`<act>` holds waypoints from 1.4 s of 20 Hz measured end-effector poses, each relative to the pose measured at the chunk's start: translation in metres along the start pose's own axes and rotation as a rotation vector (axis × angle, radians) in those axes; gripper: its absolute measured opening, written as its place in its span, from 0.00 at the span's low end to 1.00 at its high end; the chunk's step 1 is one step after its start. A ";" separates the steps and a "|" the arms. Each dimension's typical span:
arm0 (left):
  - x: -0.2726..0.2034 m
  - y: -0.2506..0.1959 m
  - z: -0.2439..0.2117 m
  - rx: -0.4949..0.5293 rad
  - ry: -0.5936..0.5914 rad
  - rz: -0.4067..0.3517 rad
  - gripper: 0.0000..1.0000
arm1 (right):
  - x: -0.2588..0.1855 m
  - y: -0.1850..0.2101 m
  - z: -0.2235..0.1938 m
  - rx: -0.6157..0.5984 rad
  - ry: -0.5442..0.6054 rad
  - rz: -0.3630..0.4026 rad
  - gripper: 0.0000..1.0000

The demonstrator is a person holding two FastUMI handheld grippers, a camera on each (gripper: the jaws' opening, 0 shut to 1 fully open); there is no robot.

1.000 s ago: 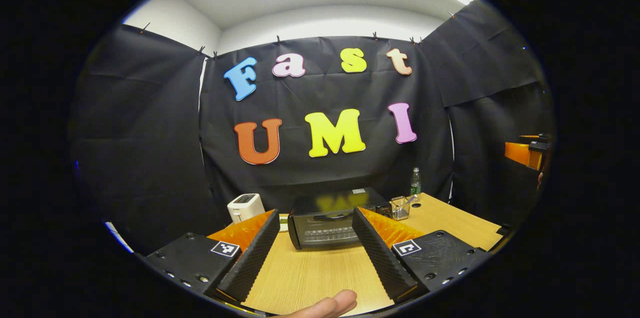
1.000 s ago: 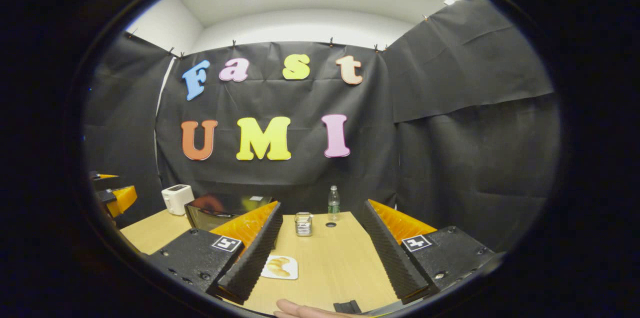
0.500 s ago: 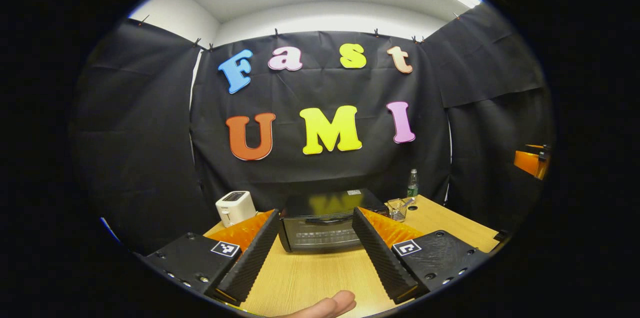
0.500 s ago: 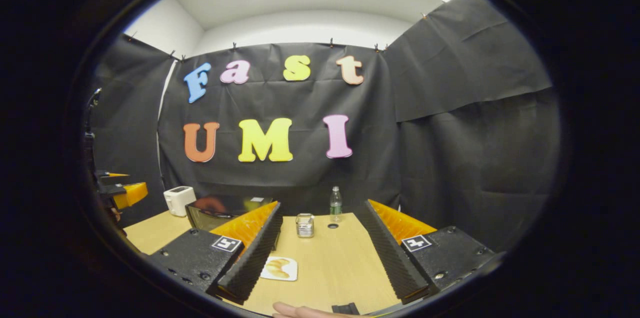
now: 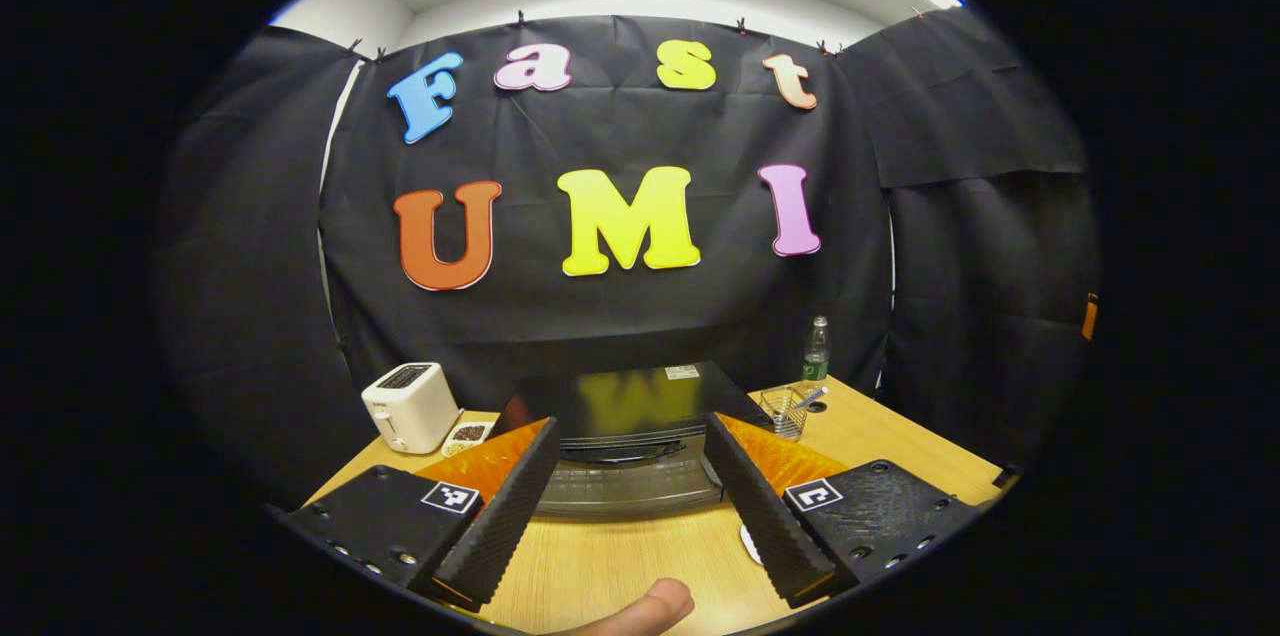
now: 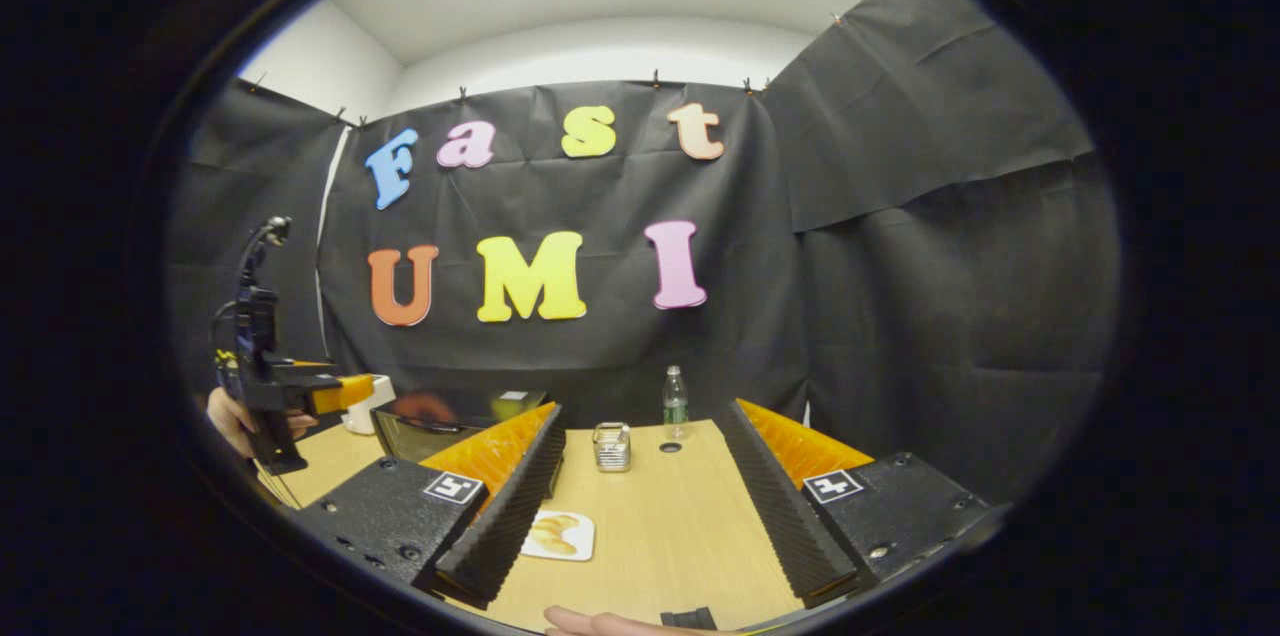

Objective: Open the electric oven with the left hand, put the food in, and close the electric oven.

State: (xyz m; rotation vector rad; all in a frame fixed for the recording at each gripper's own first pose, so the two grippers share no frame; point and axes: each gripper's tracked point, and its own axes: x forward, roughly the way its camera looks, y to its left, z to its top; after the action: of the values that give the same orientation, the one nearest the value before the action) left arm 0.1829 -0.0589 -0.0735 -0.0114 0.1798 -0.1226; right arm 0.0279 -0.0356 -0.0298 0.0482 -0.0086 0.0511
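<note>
Through the left claw (image 5: pixel 625 476), spread wide, we face the shut electric oven (image 5: pixel 625 456); the right claw (image 6: pixel 640 491), also spread, frames the bread plate (image 6: pixel 560 535) on the surface (image 6: pixel 660 526).

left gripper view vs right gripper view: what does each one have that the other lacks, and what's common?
Left gripper view extras: the oven's door handle seen head-on, and a small dish beside the toaster. Right gripper view extras: the food on its plate, and the left gripper held in a hand. Shared: oven, bottle, wire basket, wooden table.
</note>
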 end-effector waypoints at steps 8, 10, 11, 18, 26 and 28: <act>0.086 0.002 -0.042 -0.003 0.087 0.035 0.96 | -0.004 -0.019 -0.009 -0.028 -0.010 0.004 0.99; 0.098 0.003 -0.056 -0.001 0.102 0.038 0.96 | -0.004 -0.025 -0.010 -0.031 -0.016 -0.001 1.00; 0.104 0.005 -0.062 -0.006 0.114 0.047 0.95 | -0.004 -0.029 -0.014 -0.030 -0.011 -0.008 0.99; 0.126 0.011 -0.100 -0.028 0.219 0.039 0.99 | -0.008 -0.040 -0.030 -0.014 0.038 -0.020 1.00; 0.083 0.005 -0.117 -0.020 0.260 0.003 0.99 | -0.012 -0.049 -0.047 0.044 0.071 -0.026 0.99; 0.068 0.001 -0.125 -0.006 0.278 -0.003 0.99 | -0.015 -0.042 -0.043 0.050 0.064 -0.010 1.00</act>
State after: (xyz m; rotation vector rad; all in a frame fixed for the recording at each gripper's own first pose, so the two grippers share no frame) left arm 0.2275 -0.0662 -0.2085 -0.0008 0.4577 -0.1265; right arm 0.0151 -0.0766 -0.0751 0.0962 0.0570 0.0432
